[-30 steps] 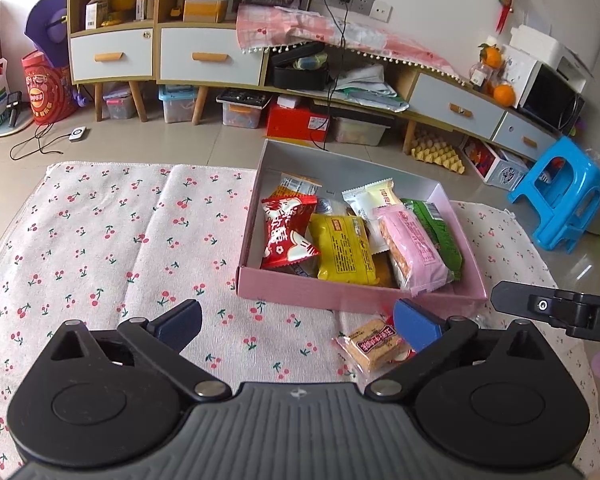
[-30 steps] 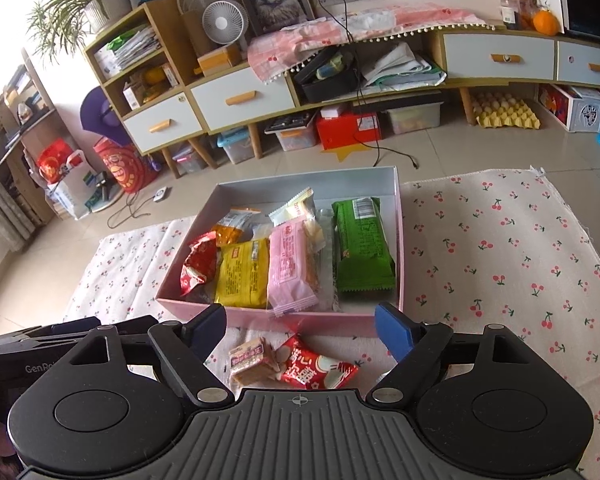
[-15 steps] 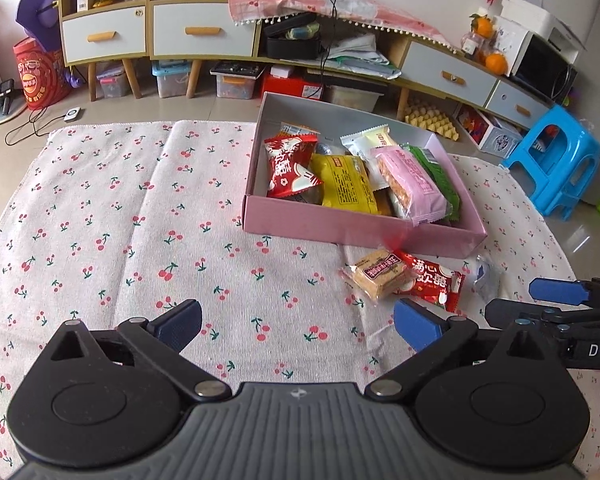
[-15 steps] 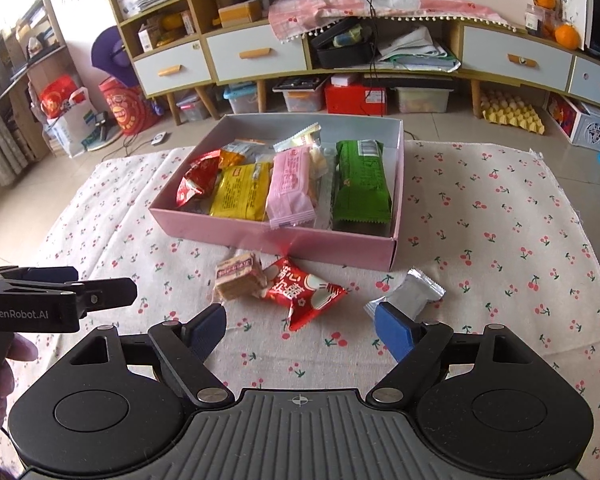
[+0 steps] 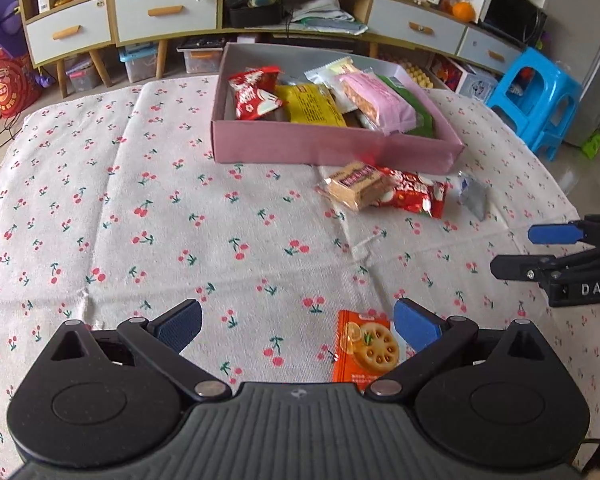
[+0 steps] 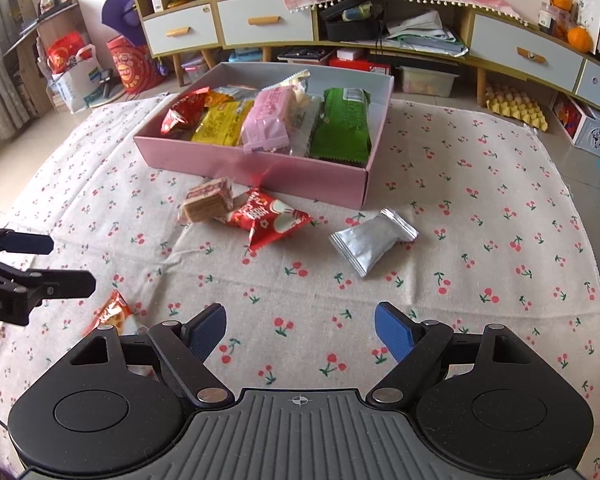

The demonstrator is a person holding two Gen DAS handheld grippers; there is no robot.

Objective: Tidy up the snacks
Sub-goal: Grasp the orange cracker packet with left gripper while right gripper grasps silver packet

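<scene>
A pink box (image 5: 332,148) (image 6: 260,168) holding several snack packets sits on the cherry-print cloth. In front of it lie a wafer packet (image 5: 356,186) (image 6: 206,200), a red packet (image 5: 416,196) (image 6: 272,220) and a silver packet (image 5: 474,196) (image 6: 374,240). An orange biscuit packet (image 5: 366,346) (image 6: 112,314) lies nearest, just inside the right finger of my left gripper (image 5: 298,324), which is open and holds nothing. My right gripper (image 6: 300,330) is open over bare cloth, short of the silver packet. Each gripper shows at the edge of the other's view.
The cloth (image 5: 140,208) covers a low surface with tiled floor around it. Behind stand a long cabinet with drawers (image 6: 268,20), storage bins underneath, and a blue plastic stool (image 5: 540,96) at the right.
Both views have tipped downward and pulled back from the box. The loose packets on the cloth have come into sight, the orange one last. Both grippers stayed open.
</scene>
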